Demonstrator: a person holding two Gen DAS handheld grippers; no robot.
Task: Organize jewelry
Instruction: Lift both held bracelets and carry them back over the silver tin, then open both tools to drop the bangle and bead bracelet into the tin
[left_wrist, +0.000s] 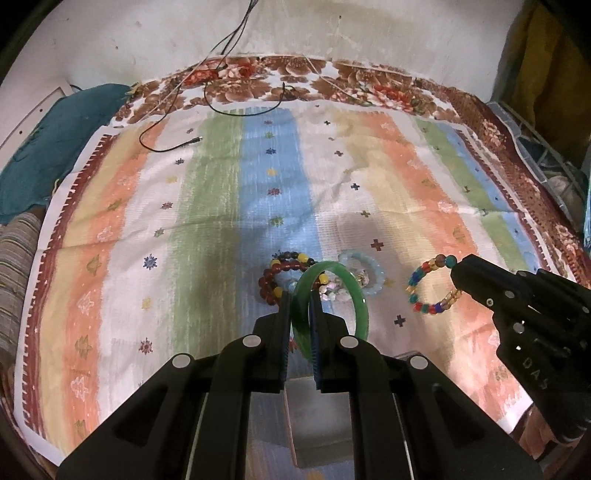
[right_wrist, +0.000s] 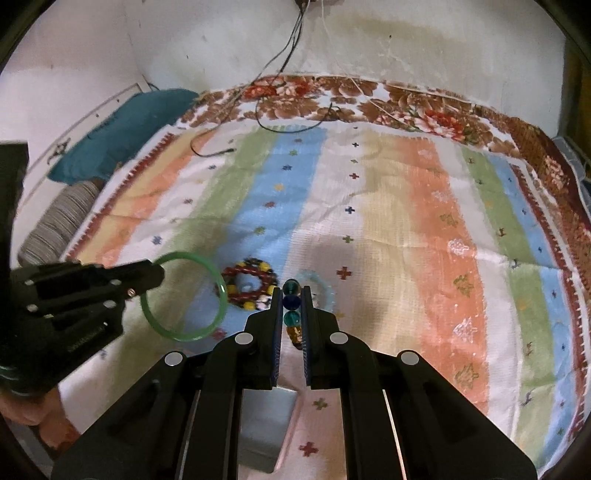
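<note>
While the left gripper (left_wrist: 300, 295) pinches the green bangle (left_wrist: 343, 288) edge-on between its pads, the right gripper (right_wrist: 291, 295) clamps the multicoloured bead bracelet (left_wrist: 432, 288) (a few beads show between its fingers). Both are held above the striped cloth (left_wrist: 221, 206), where the dark red bead bracelet (right_wrist: 248, 286) and the pale blue bracelet (left_wrist: 364, 271) lie side by side, between the two held pieces.

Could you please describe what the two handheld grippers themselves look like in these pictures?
Both the left gripper and the right gripper are matte black, angular plastic bodies with two flat parallel fingers. Blue ribbed pads line the fingers' inner faces. Round silver pins sit at the linkage joints. Seen from the left wrist view, the right gripper's side carries pale raised lettering, only partly readable. No cables on the grippers are visible.
</note>
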